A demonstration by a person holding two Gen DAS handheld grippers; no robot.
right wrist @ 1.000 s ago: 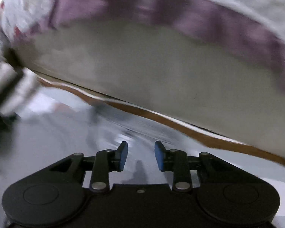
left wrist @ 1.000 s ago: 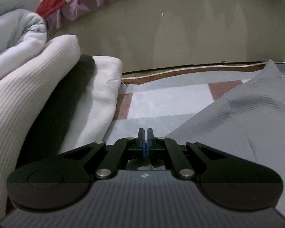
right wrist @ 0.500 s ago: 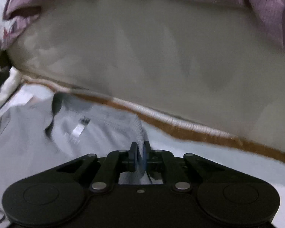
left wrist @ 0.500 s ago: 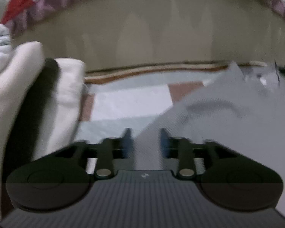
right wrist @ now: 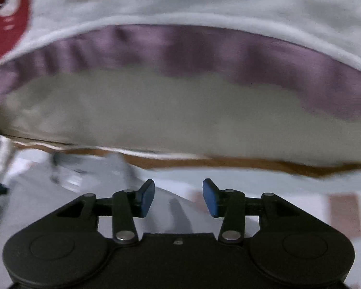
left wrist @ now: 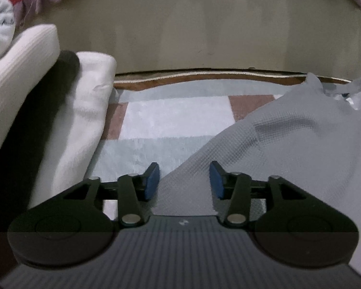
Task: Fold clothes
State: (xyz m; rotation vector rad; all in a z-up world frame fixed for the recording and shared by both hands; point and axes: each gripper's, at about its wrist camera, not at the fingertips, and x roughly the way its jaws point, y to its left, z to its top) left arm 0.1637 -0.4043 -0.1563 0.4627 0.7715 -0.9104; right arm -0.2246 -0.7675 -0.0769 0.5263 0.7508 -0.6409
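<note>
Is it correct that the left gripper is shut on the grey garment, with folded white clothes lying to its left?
Not quite. The left gripper is open: its blue pads stand apart over the grey garment, as the left wrist view shows. The folded white clothes do lie to its left.

We have released the grey shirt (left wrist: 288,144): left gripper (left wrist: 184,180) and right gripper (right wrist: 178,197) now spread wide.
</note>
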